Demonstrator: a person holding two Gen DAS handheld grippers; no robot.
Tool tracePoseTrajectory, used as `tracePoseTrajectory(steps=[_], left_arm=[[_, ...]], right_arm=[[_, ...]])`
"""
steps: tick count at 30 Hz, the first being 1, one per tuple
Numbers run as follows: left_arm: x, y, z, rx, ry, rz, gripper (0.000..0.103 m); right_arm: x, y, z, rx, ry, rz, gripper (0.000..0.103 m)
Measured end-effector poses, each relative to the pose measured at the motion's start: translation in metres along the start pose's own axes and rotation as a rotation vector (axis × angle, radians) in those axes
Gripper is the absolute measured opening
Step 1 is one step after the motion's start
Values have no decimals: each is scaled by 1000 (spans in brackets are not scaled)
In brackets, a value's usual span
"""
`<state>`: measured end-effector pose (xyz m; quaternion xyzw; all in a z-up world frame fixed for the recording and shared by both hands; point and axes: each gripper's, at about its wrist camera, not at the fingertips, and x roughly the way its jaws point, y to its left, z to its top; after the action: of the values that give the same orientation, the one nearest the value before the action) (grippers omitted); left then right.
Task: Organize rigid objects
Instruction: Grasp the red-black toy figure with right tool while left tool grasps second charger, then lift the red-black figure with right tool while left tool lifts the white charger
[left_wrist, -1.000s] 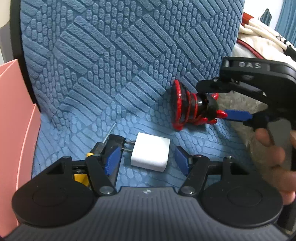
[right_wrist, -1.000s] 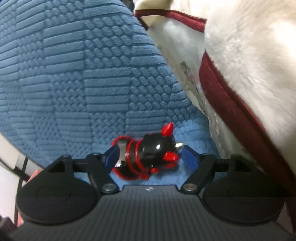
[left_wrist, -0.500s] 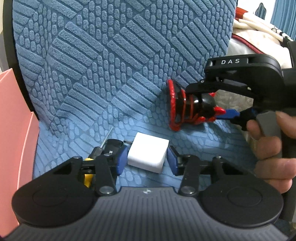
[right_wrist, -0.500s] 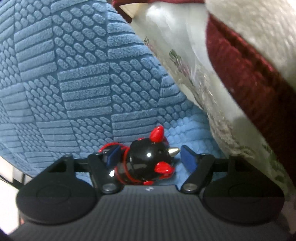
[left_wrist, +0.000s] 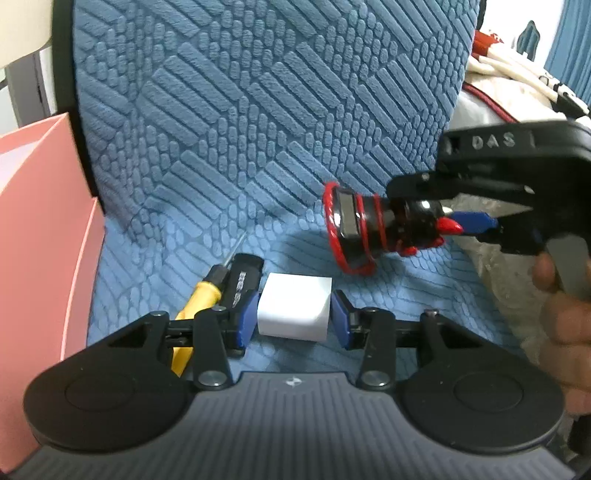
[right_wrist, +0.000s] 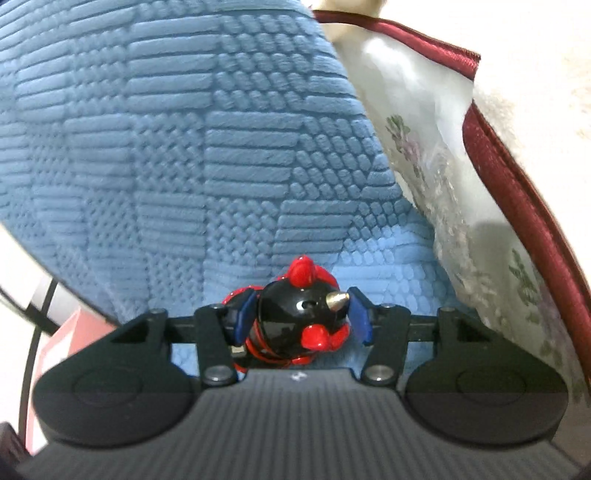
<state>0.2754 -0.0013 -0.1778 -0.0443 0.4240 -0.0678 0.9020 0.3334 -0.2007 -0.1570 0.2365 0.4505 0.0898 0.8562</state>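
We see a blue textured cushion (left_wrist: 258, 110) as the backdrop and floor. Pink box (left_wrist: 40, 236) sits at its left edge. White blanket (right_wrist: 535, 66) with dark red trim (right_wrist: 517, 192) bunched on the right, touching the cushion.

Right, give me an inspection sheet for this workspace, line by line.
Surface: blue textured cushion, seat and backrest.
Job's things: white charger block; black-and-red spiked toy.
Clutter: yellow-handled screwdriver and a black item lying beside the block.
Grippers: left gripper shut on the block; right gripper shut on the toy, lifted off the seat.
Cables: nothing seen.
Surroundings: pink box at left; white bedding with maroon trim at right.
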Motion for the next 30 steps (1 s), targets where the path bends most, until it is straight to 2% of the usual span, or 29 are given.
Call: tracePoseTrajectory(steps=[5, 11, 20, 24, 30], left_arm=[[-13, 7, -10, -51, 17, -11, 48], [-29, 11, -25, -51, 28, 7, 48], [-56, 17, -47, -72, 50, 14, 48], [-68, 17, -56, -69, 55, 22, 48], [-79, 16, -73, -60, 87, 16, 48]], right_arm=[[-18, 16, -14, -120, 28, -78, 56], [-52, 23, -43, -230, 26, -149, 56], [-97, 54, -88, -312, 5, -226, 56], [-104, 65, -105, -377, 19, -308, 56], [-111, 73, -122, -452, 34, -360, 56]])
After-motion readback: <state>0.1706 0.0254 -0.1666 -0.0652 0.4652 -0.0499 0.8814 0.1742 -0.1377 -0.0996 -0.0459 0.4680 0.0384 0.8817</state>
